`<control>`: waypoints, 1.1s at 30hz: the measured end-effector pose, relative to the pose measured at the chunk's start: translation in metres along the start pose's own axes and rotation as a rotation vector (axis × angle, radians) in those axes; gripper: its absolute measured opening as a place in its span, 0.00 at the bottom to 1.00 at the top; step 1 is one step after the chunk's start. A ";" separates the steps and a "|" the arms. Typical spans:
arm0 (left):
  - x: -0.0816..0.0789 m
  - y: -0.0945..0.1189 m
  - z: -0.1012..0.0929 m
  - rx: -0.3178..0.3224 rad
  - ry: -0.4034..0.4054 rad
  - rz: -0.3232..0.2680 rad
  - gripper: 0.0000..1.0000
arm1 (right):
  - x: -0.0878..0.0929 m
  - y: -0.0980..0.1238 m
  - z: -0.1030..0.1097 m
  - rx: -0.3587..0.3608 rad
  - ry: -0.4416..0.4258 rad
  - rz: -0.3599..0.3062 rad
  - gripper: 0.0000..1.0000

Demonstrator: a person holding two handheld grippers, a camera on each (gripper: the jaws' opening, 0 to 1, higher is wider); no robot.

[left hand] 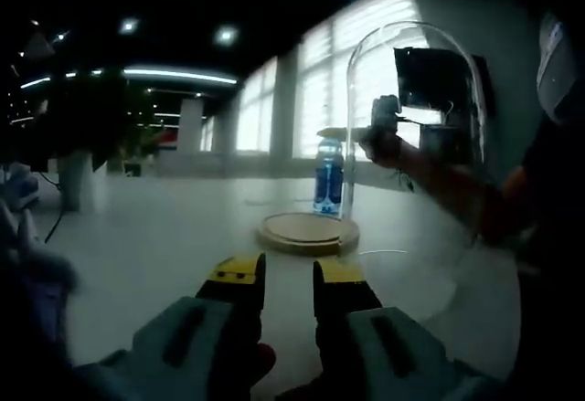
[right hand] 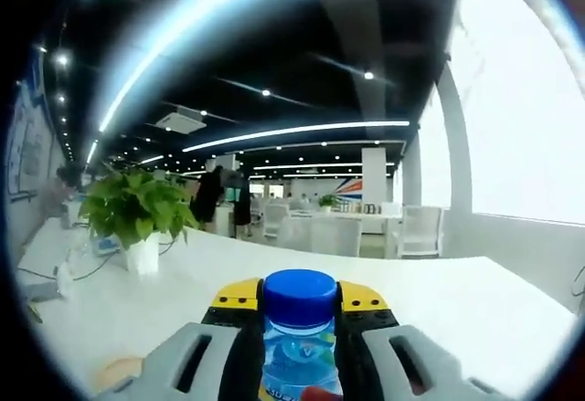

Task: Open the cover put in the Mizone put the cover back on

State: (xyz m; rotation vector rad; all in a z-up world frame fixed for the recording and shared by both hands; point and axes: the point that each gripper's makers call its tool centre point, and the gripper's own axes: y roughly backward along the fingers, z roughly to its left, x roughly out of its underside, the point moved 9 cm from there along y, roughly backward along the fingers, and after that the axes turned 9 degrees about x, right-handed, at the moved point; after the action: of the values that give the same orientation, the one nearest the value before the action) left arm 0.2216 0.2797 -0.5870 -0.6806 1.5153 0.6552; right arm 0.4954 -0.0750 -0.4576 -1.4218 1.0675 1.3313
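Right tongs [right hand: 300,314] clamp Mizone bottle [right hand: 300,342]; left tongs [left hand: 289,275] slightly apart, empty, near wooden base [left hand: 307,234].

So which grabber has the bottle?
The right gripper: its jaws squeeze the blue-capped bottle, while the left gripper holds nothing.

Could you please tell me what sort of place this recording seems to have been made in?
Probably a large open-plan office or showroom. Long ceiling strip lights run over rows of white chairs and tables, a green potted plant in a white pot stands on the long white table, and tall bright windows line one wall.
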 end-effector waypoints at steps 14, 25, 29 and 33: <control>0.000 0.000 0.000 -0.002 -0.005 0.000 0.16 | -0.004 0.002 0.001 -0.018 0.023 0.016 0.20; 0.000 0.000 -0.001 -0.004 -0.012 0.001 0.16 | -0.006 0.006 0.009 -0.057 0.048 0.038 0.20; 0.000 0.000 -0.002 -0.003 -0.012 -0.002 0.16 | -0.008 0.008 0.012 -0.072 0.049 0.040 0.20; 0.000 0.001 -0.001 -0.004 -0.010 -0.002 0.16 | -0.013 0.010 0.015 -0.088 0.044 0.030 0.20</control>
State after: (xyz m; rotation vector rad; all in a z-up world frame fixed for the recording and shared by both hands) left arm 0.2204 0.2797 -0.5868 -0.6813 1.5038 0.6594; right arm 0.4816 -0.0626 -0.4451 -1.5108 1.0742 1.3888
